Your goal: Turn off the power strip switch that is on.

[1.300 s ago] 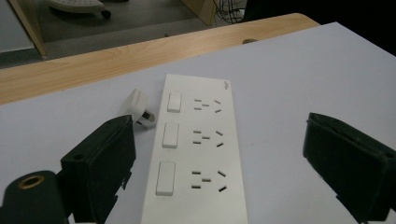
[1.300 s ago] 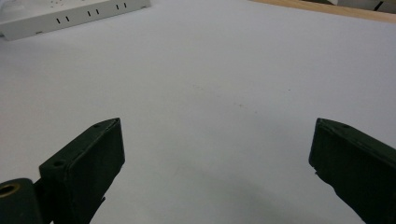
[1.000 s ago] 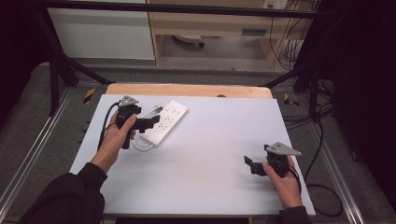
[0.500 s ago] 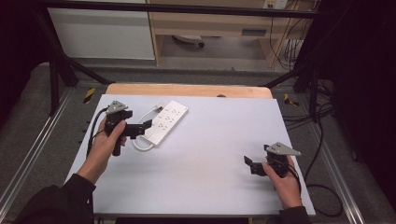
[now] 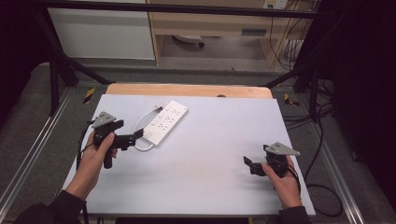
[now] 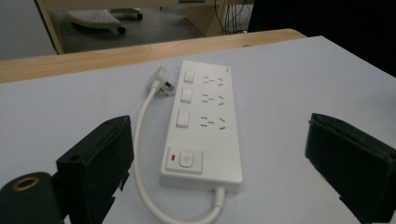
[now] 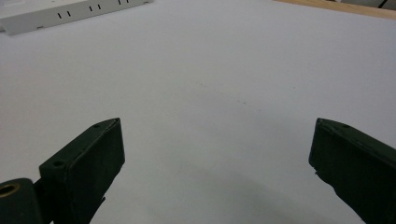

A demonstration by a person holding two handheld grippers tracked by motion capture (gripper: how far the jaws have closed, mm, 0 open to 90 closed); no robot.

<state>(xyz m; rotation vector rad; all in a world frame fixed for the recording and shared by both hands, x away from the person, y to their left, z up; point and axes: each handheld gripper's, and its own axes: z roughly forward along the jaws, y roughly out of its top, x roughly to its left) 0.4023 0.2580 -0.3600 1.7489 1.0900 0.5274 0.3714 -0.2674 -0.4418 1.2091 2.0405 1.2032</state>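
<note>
So the white power strip [image 5: 166,122] was lying flat on the pale table top [image 5: 215,154] toward the far left, with its short cable [image 6: 144,186] looped round and the plug [image 6: 161,84] resting beside it. The left gripper [image 5: 135,137] sat just in front of the strip's switch end, jaws spread wide and holding nothing. The right gripper [image 5: 248,164] was well apart at the near right, jaws also wide open over bare table
</note>
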